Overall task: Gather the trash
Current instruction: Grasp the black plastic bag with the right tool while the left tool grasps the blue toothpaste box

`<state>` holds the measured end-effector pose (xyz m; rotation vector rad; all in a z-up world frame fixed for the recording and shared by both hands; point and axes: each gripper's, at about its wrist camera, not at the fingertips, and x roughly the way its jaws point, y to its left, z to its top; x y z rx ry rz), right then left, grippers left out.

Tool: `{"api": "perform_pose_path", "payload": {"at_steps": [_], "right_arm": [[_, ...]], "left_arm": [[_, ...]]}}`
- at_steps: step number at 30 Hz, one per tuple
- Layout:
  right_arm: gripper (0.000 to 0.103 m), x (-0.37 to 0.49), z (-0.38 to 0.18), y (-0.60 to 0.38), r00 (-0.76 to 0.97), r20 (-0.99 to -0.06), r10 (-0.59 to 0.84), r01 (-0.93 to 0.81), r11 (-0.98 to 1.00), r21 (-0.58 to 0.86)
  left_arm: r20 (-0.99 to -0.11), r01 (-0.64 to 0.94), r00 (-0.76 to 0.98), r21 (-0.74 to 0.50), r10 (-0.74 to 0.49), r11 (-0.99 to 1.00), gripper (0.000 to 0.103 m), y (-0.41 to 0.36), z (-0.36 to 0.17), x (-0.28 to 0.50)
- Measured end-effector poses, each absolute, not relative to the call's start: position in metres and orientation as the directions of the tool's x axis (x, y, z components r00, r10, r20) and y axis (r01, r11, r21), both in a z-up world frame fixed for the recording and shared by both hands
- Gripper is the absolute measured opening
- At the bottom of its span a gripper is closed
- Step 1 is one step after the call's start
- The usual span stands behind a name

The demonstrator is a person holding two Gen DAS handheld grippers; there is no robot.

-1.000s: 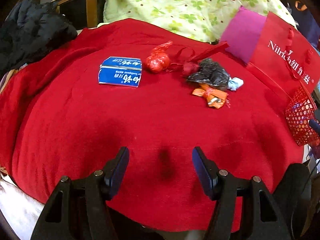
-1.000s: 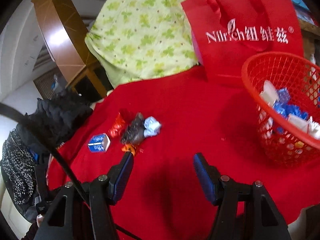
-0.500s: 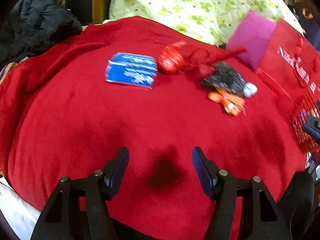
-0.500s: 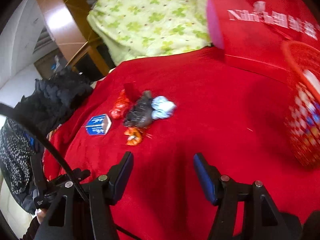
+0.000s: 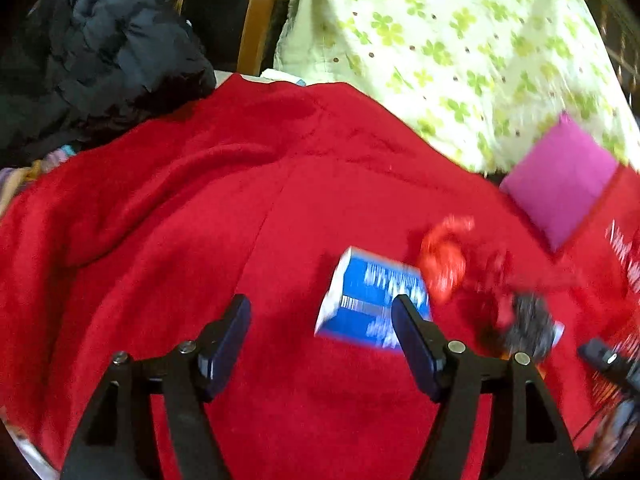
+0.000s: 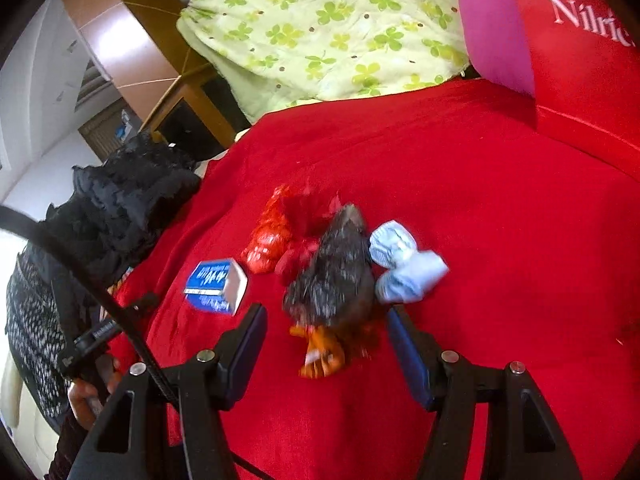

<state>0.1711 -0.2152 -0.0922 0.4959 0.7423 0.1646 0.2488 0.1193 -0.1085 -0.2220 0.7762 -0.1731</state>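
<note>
Reaching with my right claw (image 6: 324,344), jaws apart and empty, the wrapper (image 6: 320,354) between them; closing carelessly may pinch the blanket (image 6: 500,220) too.

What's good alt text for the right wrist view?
Open right gripper hovers over a trash pile on a red blanket: an orange wrapper lies between its jaws, with a dark crumpled bag, white-blue wad, red wrapper and blue box beyond.
</note>
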Motion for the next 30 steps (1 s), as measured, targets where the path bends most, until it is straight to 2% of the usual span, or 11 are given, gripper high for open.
{"api": "perform_pose_path", "payload": {"at_steps": [7, 8, 10, 14, 15, 16, 21, 25, 28, 29, 30], "right_arm": [[0.064, 0.223, -0.113, -0.208, 0.704, -0.643, 0.302, 0.068, 0.872, 0.485], [0.062, 0.229, -0.117, -0.206, 0.691, -0.657, 0.3, 0.074, 0.875, 0.478], [0.038, 0.237, -0.129, -0.2, 0.655, -0.692, 0.303, 0.084, 0.881, 0.466], [0.03, 0.221, -0.127, -0.191, 0.68, -0.678, 0.278, 0.052, 0.904, 0.423], [0.028, 0.216, -0.125, -0.191, 0.688, -0.672, 0.274, 0.046, 0.908, 0.418], [0.028, 0.207, -0.121, -0.192, 0.702, -0.661, 0.267, 0.041, 0.911, 0.411], [0.028, 0.165, -0.105, -0.209, 0.733, -0.619, 0.281, 0.027, 0.898, 0.44], [0.028, 0.13, -0.1, -0.219, 0.734, -0.612, 0.293, 0.016, 0.894, 0.447], [0.027, 0.11, -0.1, -0.228, 0.733, -0.615, 0.292, 0.019, 0.895, 0.447], [0.027, 0.103, -0.102, -0.232, 0.731, -0.616, 0.295, 0.023, 0.891, 0.454], [0.027, 0.098, -0.104, -0.236, 0.73, -0.616, 0.298, 0.027, 0.887, 0.461]], "left_arm": [[-0.697, 0.093, 0.623, -0.386, -0.356, 0.918, 0.073, 0.104, -0.136, 0.293], [-0.705, 0.084, 0.606, -0.404, -0.368, 0.911, 0.07, 0.103, -0.143, 0.296], [-0.718, 0.071, 0.573, -0.437, -0.396, 0.897, 0.054, 0.101, -0.155, 0.298], [-0.724, 0.087, 0.528, -0.474, -0.444, 0.876, 0.038, 0.089, -0.166, 0.284], [-0.732, 0.097, 0.515, -0.468, -0.446, 0.879, 0.026, 0.084, -0.166, 0.279], [-0.747, 0.097, 0.496, -0.459, -0.442, 0.883, 0.022, 0.078, -0.167, 0.273], [-0.753, 0.132, 0.47, -0.456, -0.461, 0.88, 0.017, 0.051, -0.164, 0.235], [-0.747, 0.178, 0.435, -0.477, -0.503, 0.861, 0.017, 0.03, -0.162, 0.2], [-0.758, 0.215, 0.467, -0.403, -0.456, 0.89, 0.022, 0.024, -0.15, 0.18], [-0.756, 0.225, 0.495, -0.364, -0.428, 0.904, 0.038, 0.025, -0.143, 0.179], [-0.754, 0.219, 0.527, -0.326, -0.393, 0.92, 0.063, 0.029, -0.135, 0.18]]}}
